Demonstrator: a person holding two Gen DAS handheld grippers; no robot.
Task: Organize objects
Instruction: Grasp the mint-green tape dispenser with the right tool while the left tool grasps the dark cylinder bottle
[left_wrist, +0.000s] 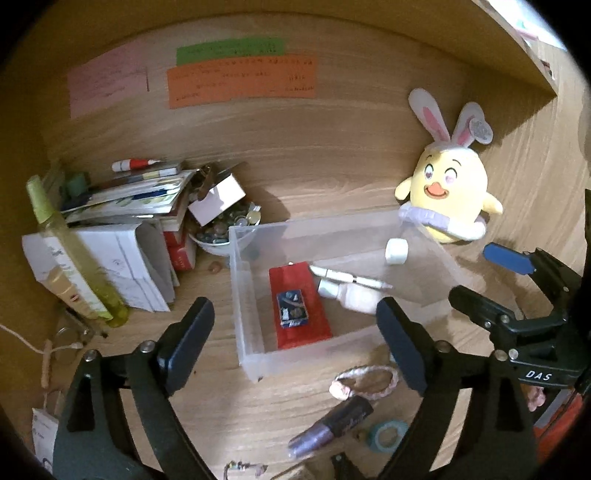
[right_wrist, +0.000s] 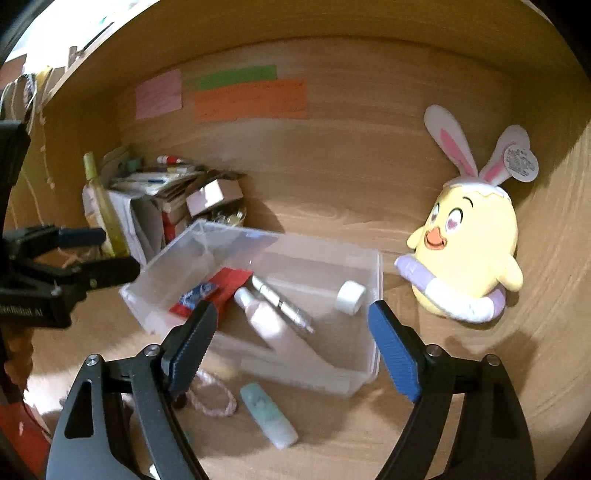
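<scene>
The left gripper (left_wrist: 295, 343), with black pads, has its fingers spread wide and empty above the near edge of a clear rectangular plastic bin (left_wrist: 243, 317). The right gripper (right_wrist: 291, 343), with blue ribbed pads, also stands wide apart and holds nothing, just in front of the same bin. Inside the bin lie a flat red packet (left_wrist: 301, 306) with a small blue card (left_wrist: 292, 309) on top, a pale pink tube (right_wrist: 275, 328), a silver pen (right_wrist: 282, 304) and a small white cap (right_wrist: 350, 297). On the wooden desk (left_wrist: 314, 195) in front lie a pink braided loop (left_wrist: 365, 378), a purple glittery tube (left_wrist: 330, 426) and a pale mint tube (right_wrist: 267, 415). A yellow chick plush with rabbit ears (right_wrist: 469, 254) sits just beside the bin's right end.
</scene>
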